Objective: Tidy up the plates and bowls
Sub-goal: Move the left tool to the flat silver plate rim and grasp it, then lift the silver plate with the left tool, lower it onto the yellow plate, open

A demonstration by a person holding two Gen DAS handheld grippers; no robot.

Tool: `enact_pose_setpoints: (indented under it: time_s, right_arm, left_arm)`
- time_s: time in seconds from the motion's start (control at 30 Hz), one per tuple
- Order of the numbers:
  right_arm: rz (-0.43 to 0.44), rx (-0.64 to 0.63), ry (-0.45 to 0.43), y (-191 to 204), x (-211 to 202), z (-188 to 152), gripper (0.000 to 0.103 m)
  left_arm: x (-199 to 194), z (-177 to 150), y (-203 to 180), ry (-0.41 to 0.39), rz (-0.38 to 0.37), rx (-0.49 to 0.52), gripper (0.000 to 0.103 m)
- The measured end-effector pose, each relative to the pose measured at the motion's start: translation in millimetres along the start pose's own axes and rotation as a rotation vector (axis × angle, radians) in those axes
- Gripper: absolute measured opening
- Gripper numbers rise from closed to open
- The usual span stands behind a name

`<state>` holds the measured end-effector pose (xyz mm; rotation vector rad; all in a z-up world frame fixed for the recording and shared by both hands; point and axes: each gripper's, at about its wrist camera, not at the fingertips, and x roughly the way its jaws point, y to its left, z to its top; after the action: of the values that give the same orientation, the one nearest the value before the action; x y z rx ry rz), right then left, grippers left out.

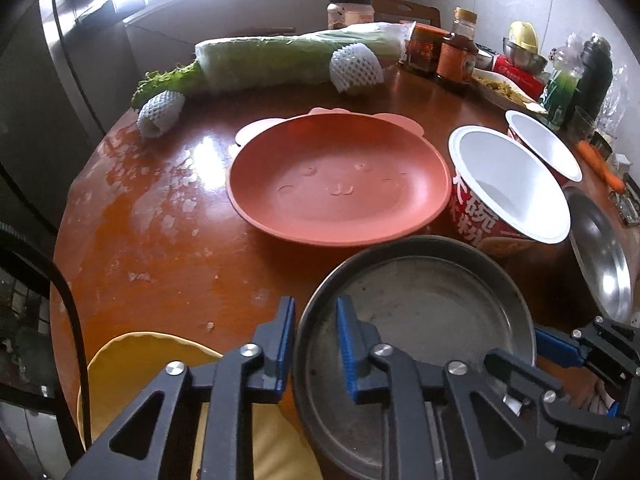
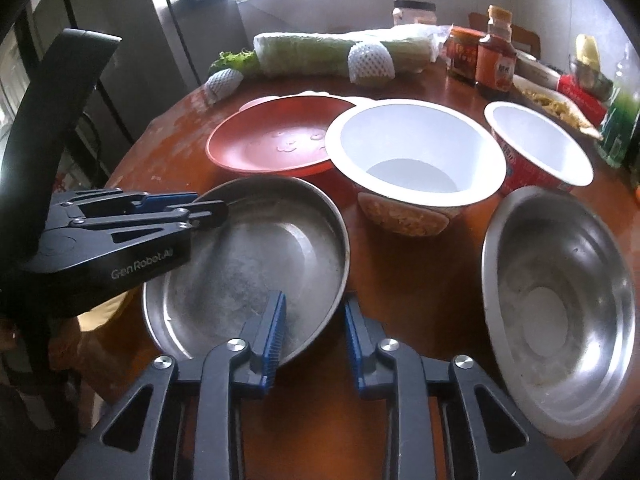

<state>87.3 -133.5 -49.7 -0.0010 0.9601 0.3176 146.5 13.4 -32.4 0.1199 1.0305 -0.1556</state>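
Metal plate (image 1: pixel 420 320): near counter (image 1: pixel 160 220) edge. Left claw (image 1: pixel 314 344) and right claw (image 2: pixel 314 332) each straddled its rim, part-open, neither visibly clamped. Advice: close both squarely, lift level, stack on pink plate (image 1: pixel 336 180).

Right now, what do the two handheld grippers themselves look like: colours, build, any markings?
Both match. The left gripper and right gripper have black angular linkage arms with triangular cutouts, silver round pivot bolts, and blue ribbed pads on the fingers. The right wrist view shows the left one's black body printed "GenRobot.AI" in pale lettering. No sleeves or hands show.
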Motion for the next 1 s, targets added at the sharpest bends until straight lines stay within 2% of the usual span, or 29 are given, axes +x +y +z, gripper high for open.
enact_pose_setpoints:
  time_s: [0.5, 1.0]
  right_arm:
    - [-0.004, -0.010, -0.065, 3, -22, 0, 0.024]
    - [0.054, -0.123, -0.197, 54, -56, 31, 0.025]
  left_arm:
    - [-35, -7, 7, -0.076, -0.027, -0.037, 0.020]
    - [-95, -15, 62, -0.207, 0.055, -0.158, 0.020]
